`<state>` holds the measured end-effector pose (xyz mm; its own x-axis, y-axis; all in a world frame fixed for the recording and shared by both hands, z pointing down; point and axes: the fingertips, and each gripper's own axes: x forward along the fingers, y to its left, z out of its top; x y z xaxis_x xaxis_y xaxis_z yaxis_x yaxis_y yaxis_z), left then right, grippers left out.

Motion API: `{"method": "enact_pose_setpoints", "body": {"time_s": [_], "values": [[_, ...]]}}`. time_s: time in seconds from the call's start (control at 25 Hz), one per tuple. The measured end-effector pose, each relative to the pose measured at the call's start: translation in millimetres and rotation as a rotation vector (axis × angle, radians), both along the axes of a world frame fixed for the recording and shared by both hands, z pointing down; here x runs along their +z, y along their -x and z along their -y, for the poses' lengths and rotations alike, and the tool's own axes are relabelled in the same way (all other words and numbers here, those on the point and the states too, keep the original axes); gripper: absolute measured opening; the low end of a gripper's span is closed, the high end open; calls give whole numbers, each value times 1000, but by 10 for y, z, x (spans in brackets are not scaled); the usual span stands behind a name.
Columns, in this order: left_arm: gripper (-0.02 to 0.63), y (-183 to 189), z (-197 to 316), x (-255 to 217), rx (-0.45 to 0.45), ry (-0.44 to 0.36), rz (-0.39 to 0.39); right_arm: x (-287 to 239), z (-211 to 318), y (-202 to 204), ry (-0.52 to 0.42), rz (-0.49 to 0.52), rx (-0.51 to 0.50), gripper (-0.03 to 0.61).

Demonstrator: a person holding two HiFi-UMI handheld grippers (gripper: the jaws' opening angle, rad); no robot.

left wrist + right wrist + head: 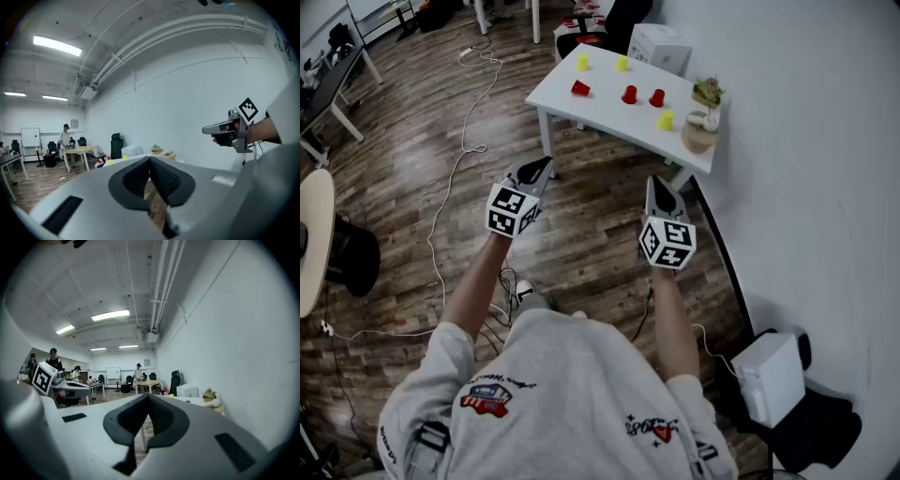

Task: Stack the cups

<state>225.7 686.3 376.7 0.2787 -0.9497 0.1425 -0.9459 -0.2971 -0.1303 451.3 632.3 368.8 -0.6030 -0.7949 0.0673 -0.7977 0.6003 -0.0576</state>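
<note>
— Sweatshirt [553,394] sat closest, then both tools out front: left gripper [542,167] and right gripper [659,185] were each pressed together, nothing betw. the jaws.
— Cups?
— Red cups [629,95] and yellow cups [622,64] stood apart on the white table [609,117], well ahead. Prob. light, thin plastic, slippery; pinch the rim wall gently.
— Gripper views?
— Only head view showed all six. Right gripper view caught maybe one yellow speck, plus ppl [138,372] far back.

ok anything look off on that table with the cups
One red cup toward the left end of the white table seems to lie on its side; the others stand. Nothing looks spilled.
</note>
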Motion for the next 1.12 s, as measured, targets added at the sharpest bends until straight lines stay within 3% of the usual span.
{"method": "enact_pose_setpoints", "body": {"time_s": [0.4, 0.64, 0.8, 1.12], "values": [[6, 38, -175, 260, -49, 49, -41, 304, -85, -34, 100, 48, -53, 2], [6, 255, -162, 402, -82, 79, -66, 456, 49, 143, 181, 84, -55, 3], [6, 445, 22, 388, -92, 65, -103, 639, 262, 353, 256, 72, -62, 3], [6, 986, 871, 555, -64, 77, -137, 695, 1025, 970, 266, 36, -31, 3]]}}
